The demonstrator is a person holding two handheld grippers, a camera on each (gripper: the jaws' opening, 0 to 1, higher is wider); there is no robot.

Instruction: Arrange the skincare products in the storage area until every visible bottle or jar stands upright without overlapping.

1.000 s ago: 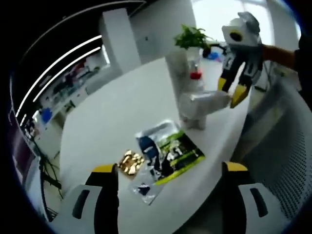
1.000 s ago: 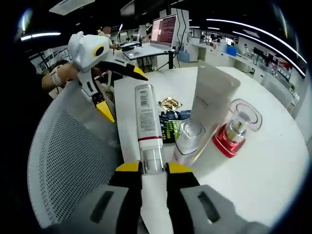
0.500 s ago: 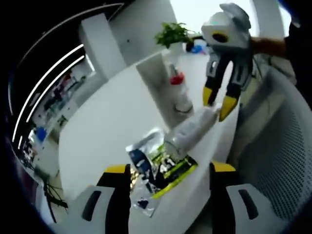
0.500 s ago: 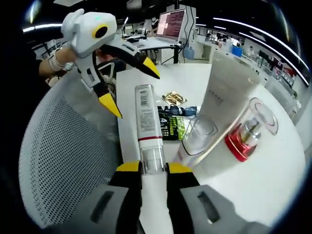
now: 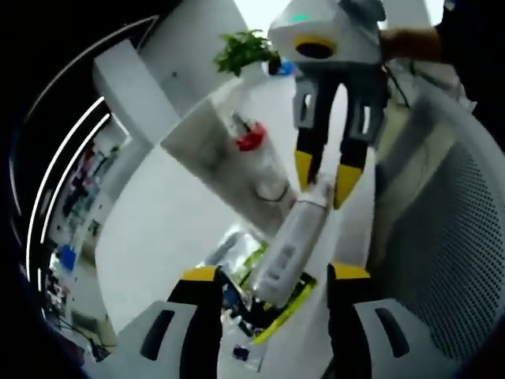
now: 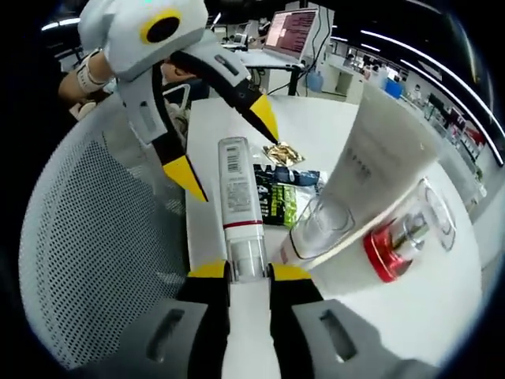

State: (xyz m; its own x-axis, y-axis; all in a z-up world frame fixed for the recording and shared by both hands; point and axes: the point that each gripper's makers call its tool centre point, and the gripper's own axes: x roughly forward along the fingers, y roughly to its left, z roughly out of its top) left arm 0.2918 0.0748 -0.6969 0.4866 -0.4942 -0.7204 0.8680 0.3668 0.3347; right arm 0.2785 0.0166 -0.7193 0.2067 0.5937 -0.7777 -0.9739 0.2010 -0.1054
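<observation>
**Slim tube held out between two grippers above the desk's edge**

The slim white tube (image 6: 237,207) is long and narrow, with a barcode near its far end, a red band lower down and a clear cap at the near end. The right gripper (image 6: 239,272) has its yellow-tipped jaws closed on that clear cap, so the tube lies level and points away from it, over the near edge of the white desk (image 6: 331,142). In the left gripper view the same tube (image 5: 286,251) slants down from the right gripper (image 5: 323,178) toward the left gripper's own jaws.

The left gripper (image 6: 229,150) reaches in from the side with its jaws spread wide, one tip on either side of the tube's barcode end, not touching it.

Just beside the held tube a big white tube (image 6: 359,185) stands on its clear cap, leaning. A glass bottle with a red collar (image 6: 394,241) sits next to it. Beyond lie a green and black sachet (image 6: 278,201) and a gold foil packet (image 6: 282,153). A grey mesh chair back (image 6: 102,260) is alongside the desk.
</observation>
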